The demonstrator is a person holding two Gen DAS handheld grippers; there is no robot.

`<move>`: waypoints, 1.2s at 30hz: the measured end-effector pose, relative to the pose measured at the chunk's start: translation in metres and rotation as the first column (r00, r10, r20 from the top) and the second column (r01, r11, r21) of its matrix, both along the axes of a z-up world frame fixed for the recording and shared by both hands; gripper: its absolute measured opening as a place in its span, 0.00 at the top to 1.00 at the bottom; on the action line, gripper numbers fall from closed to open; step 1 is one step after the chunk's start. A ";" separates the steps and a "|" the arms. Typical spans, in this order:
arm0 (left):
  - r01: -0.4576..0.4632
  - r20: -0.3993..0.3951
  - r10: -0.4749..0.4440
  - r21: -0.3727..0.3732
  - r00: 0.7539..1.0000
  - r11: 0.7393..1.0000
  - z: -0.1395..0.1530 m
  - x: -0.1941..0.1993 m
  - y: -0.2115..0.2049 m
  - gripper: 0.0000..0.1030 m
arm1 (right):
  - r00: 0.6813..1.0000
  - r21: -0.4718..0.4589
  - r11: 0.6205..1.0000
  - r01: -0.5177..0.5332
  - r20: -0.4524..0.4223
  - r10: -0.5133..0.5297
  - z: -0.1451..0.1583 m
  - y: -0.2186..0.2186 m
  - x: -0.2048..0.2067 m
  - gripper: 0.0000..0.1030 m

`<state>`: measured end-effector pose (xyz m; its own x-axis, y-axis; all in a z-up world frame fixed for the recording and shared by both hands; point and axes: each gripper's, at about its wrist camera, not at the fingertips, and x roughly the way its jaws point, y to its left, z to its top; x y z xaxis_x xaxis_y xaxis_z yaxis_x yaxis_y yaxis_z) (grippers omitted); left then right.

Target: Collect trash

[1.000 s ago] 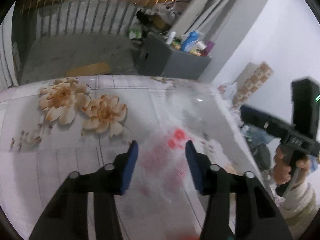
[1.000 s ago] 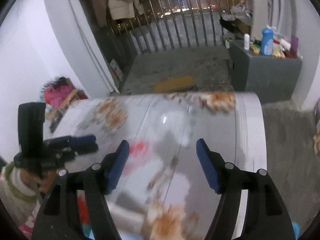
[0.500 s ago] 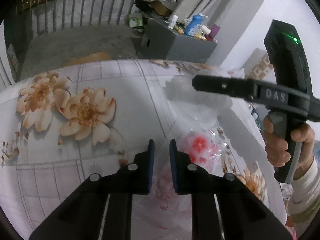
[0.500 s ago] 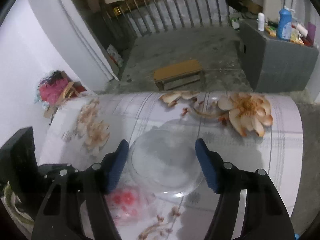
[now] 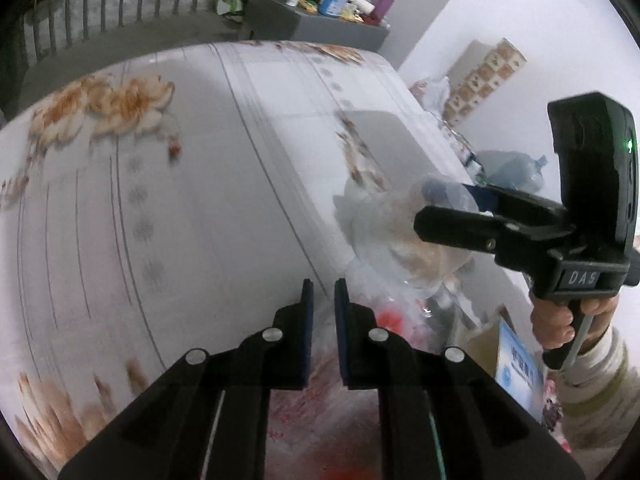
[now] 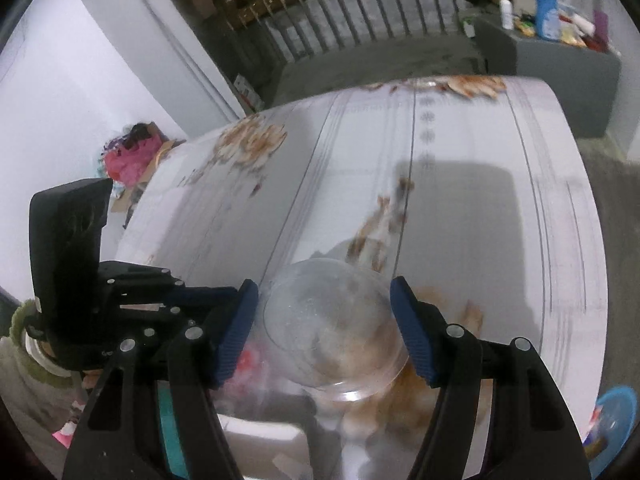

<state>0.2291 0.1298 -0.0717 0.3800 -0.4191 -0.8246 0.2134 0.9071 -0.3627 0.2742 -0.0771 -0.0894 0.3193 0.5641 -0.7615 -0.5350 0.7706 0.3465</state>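
Over the near right edge of the flower-printed worktop [image 5: 192, 184], the right gripper [image 6: 324, 320] is clasping a clear plastic lid [image 6: 332, 328], its blue pads [image 6: 238, 328] pressing against the dome's two sides with the jaws spread wide to fit it. From the left wrist view, the same lid [image 5: 384, 232] is hanging just past the worktop's edge, tilted, with the right gripper [image 5: 448, 208] reaching in from the right. Below it, the left gripper [image 5: 322, 308] is pinching the thin film of a clear plastic bag with red print [image 5: 384, 320], its jaws drawn almost together with only a narrow gap showing. Whether lid and bag are touching is hard to tell through the blur. Beyond both tools, the worktop surface is lying bare up to its far edge, where a grey cabinet [image 6: 560, 68] with bottles is standing near a railing [image 6: 360, 12]. Clutter is sitting on the floor off the worktop's right side.
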 end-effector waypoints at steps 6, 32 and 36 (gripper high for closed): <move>-0.003 0.028 0.003 -0.018 1.000 1.000 0.004 -0.035 -0.005 0.90 | 0.999 0.021 0.998 0.052 0.006 -0.052 0.001 -0.017 -0.024 0.37; -0.431 -0.044 0.438 -0.287 0.898 0.855 -0.003 -0.200 0.074 0.06 | 0.932 0.167 0.920 0.355 0.017 -0.362 0.022 -0.117 -0.166 0.16; -0.446 -0.057 0.455 -0.333 0.889 0.831 -0.005 -0.207 0.081 0.06 | 0.929 0.155 0.924 0.350 0.065 -0.363 0.029 -0.109 -0.173 0.13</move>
